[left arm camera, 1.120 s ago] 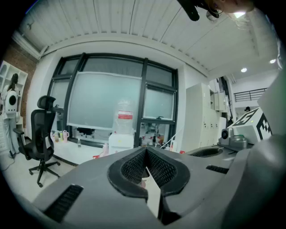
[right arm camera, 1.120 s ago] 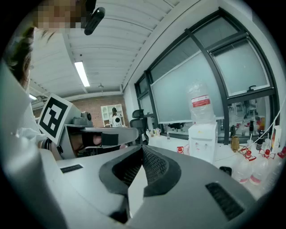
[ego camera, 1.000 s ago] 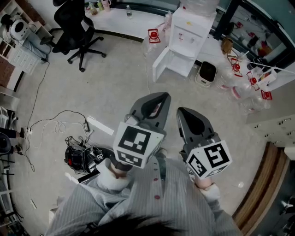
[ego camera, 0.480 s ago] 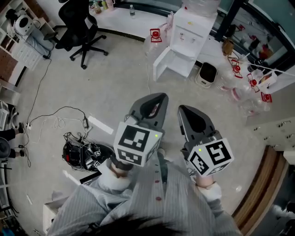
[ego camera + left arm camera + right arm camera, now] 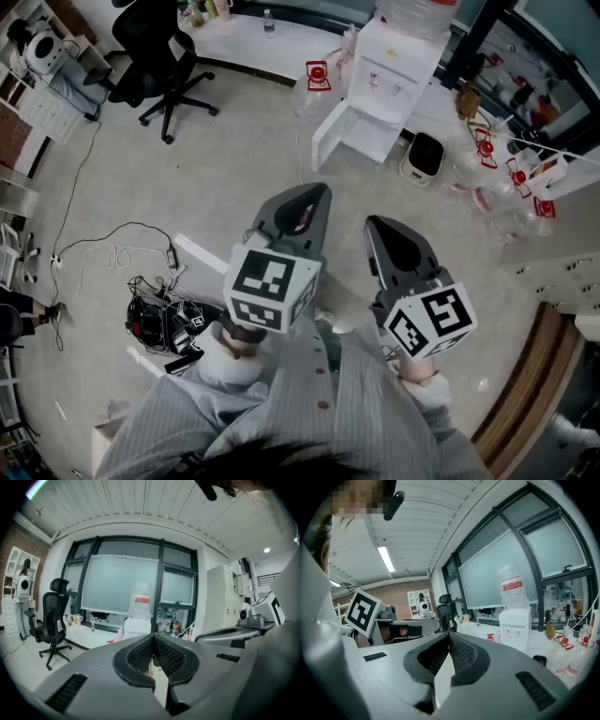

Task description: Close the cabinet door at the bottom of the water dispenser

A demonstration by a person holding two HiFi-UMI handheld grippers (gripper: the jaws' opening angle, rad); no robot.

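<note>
A pale speckled floor (image 5: 234,178) fills most of the head view, seen from steeply above. At the near edge is the person's grey striped shirt (image 5: 281,412), with both hands held out in front.

At the far side, right of centre, stands the white water dispenser (image 5: 398,52) with a clear bottle on top. Its bottom cabinet door (image 5: 330,139) hangs wide open, swung out to the left, showing the white inside of the cabinet. The dispenser is well apart from both grippers.

A black office chair (image 5: 155,52) stands far left, beside a long white tabletop (image 5: 262,47) that runs under the windows.

The left gripper (image 5: 317,190) points toward the dispenser; its jaws are clenched together with nothing between them. The right gripper (image 5: 375,225), just beside it, is also clenched and empty. Each carries a cube with black-and-white square markers.

A small bin (image 5: 424,155) with a dark opening sits on the floor just right of the dispenser. Clear jugs with red handles (image 5: 317,75) lie near its left side. Loose cables (image 5: 112,248) trail across the floor at left.
</note>
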